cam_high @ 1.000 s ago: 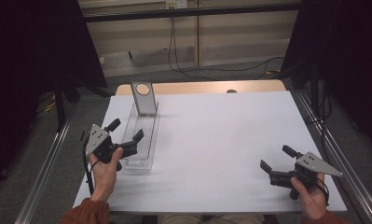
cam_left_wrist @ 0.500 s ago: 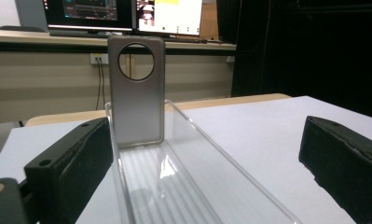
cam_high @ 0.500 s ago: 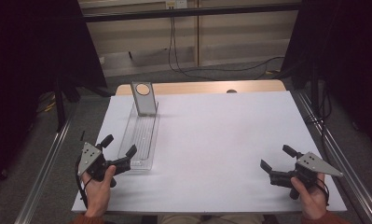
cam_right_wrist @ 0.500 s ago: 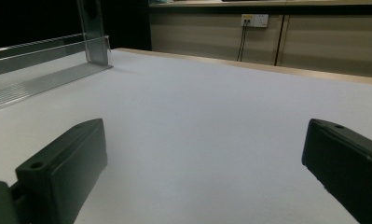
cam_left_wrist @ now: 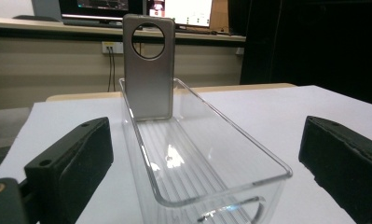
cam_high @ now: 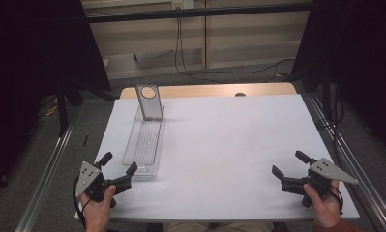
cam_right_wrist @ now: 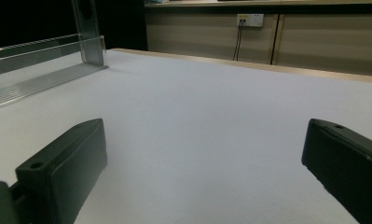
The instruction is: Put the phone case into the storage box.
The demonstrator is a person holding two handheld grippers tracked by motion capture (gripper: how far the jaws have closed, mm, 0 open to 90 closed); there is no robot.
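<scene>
A long clear plastic tray (cam_high: 145, 145) lies on the white table sheet (cam_high: 229, 145) at the left. A grey phone case (cam_high: 149, 102) with a round camera hole leans upright at the tray's far end. From the left gripper view the tray (cam_left_wrist: 211, 158) runs away from me with the case (cam_left_wrist: 148, 70) standing at its back. My left gripper (cam_high: 118, 163) is open just short of the tray's near end, empty. My right gripper (cam_high: 290, 164) is open near the front right edge with nothing between its jaws. The right gripper view catches the tray (cam_right_wrist: 39, 70) far off at the left.
A wooden table strip (cam_high: 215, 90) shows beyond the white sheet. Metal rails (cam_high: 45, 174) run along both sides of the table. Cables (cam_high: 219, 70) lie on the floor behind it. Dark curtains flank the area.
My left gripper has drawn back toward the front edge of the table, away from the tray's side to just before its near end. The right gripper has stayed put.
</scene>
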